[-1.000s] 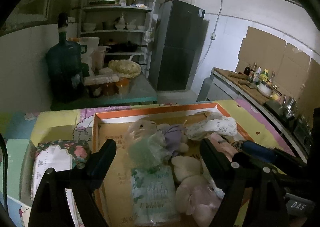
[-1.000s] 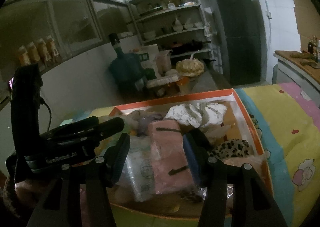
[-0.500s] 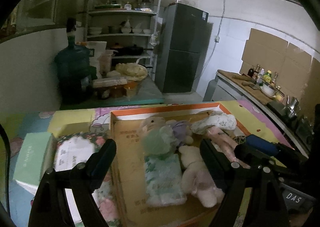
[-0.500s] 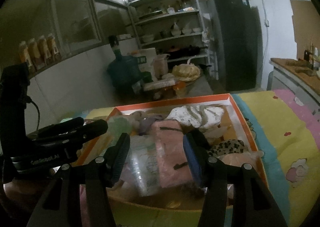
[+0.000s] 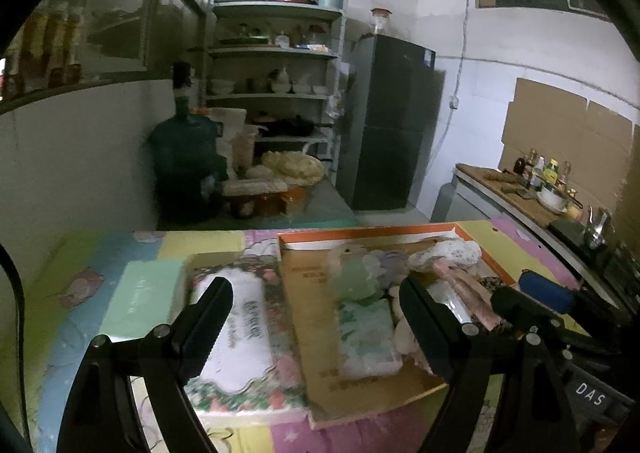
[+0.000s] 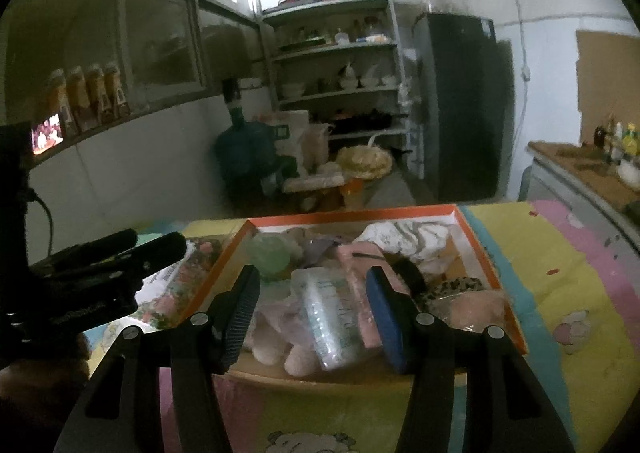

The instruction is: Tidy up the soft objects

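Between picks, by the look of it: both tongs spread and holding nothing. Left gripper (image 5: 316, 317) hovering above the seam between the floral pack (image 5: 240, 337) and the box (image 5: 368, 232); right gripper (image 6: 312, 305) poised over the box's near end, straddling the wipes pack (image 6: 332, 317) without touching it. Soft things heaped inside the box: green ball (image 6: 270, 255), white cloth (image 6: 408, 237), pink cloth (image 6: 358, 253), leopard piece (image 6: 456, 287), plush (image 6: 276, 337). Outside it on the mat (image 5: 80, 293): floral pack and mint pack (image 5: 142, 299), side by side. Likely next: drop the left onto the floral pack, close across its narrow width, lift into the box's bare left strip. Judged roughly 2 packs short of done.
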